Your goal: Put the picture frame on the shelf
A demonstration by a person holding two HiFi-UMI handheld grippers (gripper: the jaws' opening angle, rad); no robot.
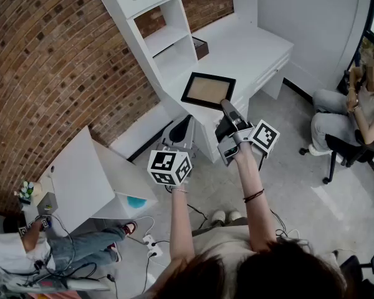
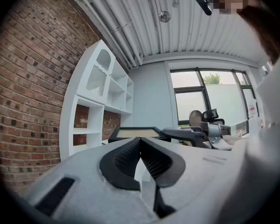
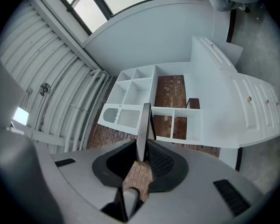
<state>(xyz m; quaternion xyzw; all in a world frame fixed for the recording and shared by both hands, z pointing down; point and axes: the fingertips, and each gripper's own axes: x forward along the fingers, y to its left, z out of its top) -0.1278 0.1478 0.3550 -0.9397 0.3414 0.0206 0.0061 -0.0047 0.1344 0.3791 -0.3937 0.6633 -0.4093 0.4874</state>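
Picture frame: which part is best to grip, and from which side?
Grip the picture frame by the thin rail of its near edge, coming in from the person's side, in plane with it. It is flat and wide, so only its thickness fits between the fingers. The right gripper holds it just so, pinching that edge.

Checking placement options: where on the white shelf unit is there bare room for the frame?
The open shelf cubbies by the brick wall look bare. The desktop is bare beyond the dark box, toward the grey wall. Crowded at the near end, where the right tongs hold the picture frame.
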